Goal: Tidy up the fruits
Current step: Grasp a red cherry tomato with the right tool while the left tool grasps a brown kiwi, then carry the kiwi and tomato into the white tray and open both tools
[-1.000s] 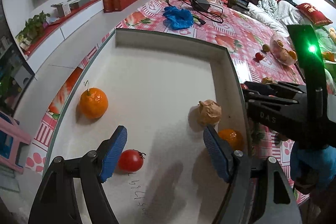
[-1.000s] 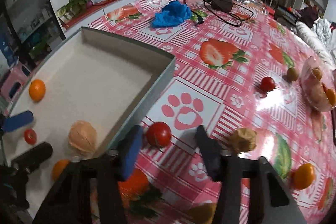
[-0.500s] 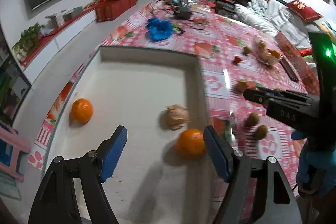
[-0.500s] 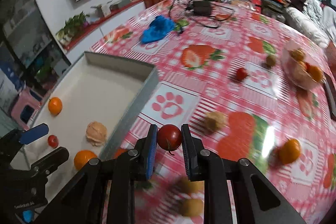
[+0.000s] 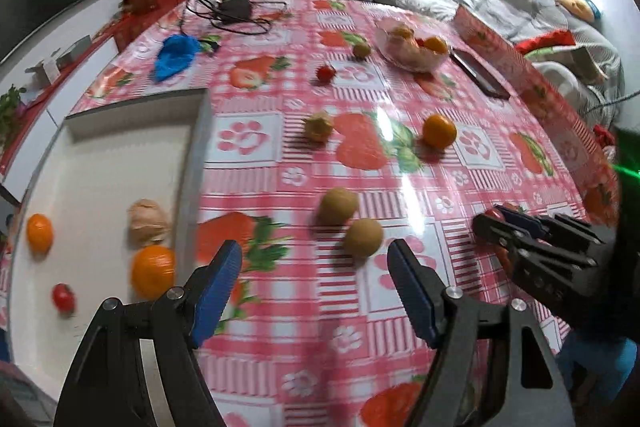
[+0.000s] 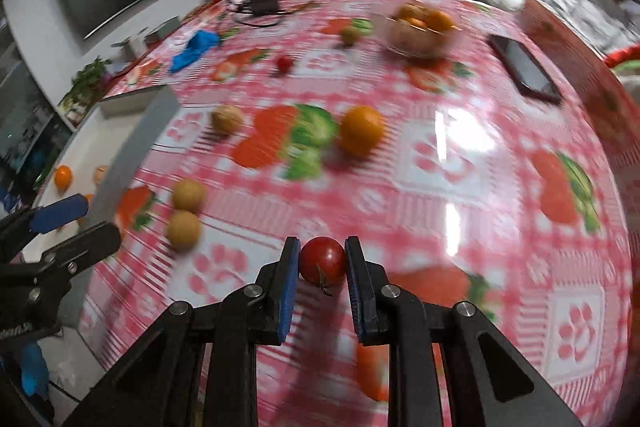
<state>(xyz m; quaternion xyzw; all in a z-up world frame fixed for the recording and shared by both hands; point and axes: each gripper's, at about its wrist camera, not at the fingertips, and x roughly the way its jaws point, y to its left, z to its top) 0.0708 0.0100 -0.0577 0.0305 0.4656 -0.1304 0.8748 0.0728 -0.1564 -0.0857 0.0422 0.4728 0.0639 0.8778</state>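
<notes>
My right gripper (image 6: 322, 251) is shut on a small red tomato (image 6: 323, 261), held above the red checked tablecloth. In the left wrist view it shows at the right edge (image 5: 496, 223). My left gripper (image 5: 314, 267) stands open with nothing between its fingers, just short of two round brown fruits (image 5: 364, 237) on the cloth. The white tray (image 5: 196, 155) lies to the left; in it are two oranges (image 5: 153, 269), a small tomato (image 5: 63, 297) and a wrinkled beige fruit (image 5: 148, 221).
Loose on the table are an orange (image 5: 439, 131), a wrinkled brown fruit (image 5: 319, 126), another small tomato (image 5: 326, 73) and a greenish fruit (image 5: 361, 50). A clear bowl (image 5: 412, 59) of fruit, a dark phone (image 5: 480, 73), a blue cloth (image 5: 176, 53) and cables lie farther back.
Both grippers have swung right, away from the tray and out over the tablecloth. The right gripper shut on the tomato beside the tray and carried it along.
</notes>
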